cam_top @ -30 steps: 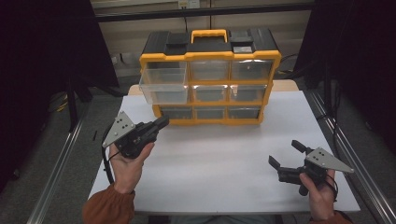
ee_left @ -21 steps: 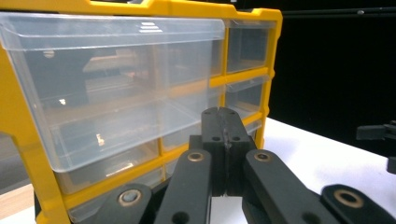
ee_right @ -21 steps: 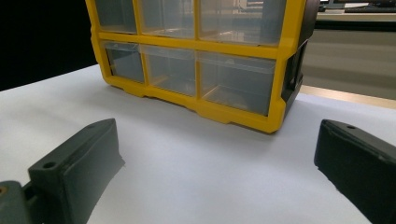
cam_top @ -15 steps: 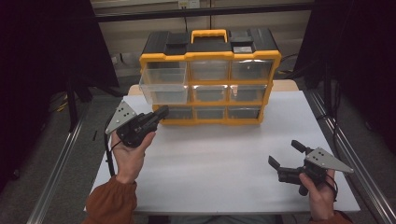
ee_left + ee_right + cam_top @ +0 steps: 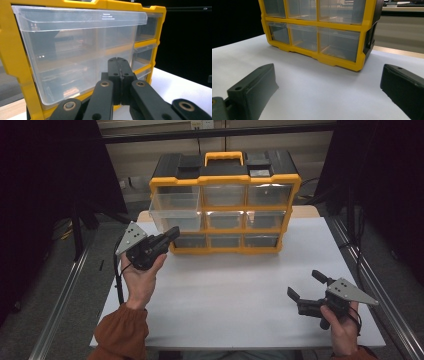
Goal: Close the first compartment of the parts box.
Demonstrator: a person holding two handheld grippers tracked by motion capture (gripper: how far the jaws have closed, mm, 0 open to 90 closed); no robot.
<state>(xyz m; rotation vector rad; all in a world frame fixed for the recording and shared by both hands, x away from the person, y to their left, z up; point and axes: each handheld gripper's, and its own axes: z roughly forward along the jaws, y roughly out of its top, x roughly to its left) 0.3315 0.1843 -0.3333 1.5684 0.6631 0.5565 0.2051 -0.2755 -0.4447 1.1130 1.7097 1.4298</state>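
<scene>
A: At left, item one: left hand-held gripper (image 5: 172, 234), jaws clenched on nothing, tips just before the protruding clear drawer (image 5: 176, 211) in the yellow organizer's (image 5: 225, 180) left column.

B: Hazard?

A: A closed tip likely slides off the slick front, or shoves the organizer back across the surface (image 5: 235, 285).

B: At right?

A: Right hand-held gripper (image 5: 306, 287), released, well apart; cannot brace it.

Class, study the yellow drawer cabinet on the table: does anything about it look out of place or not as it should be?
Yes. On the organizer, the middle-left drawer sticks out past the yellow frame while the other drawers sit flush. The closed left gripper is held just in front of it. Nothing looks spilled or damaged.
</scene>
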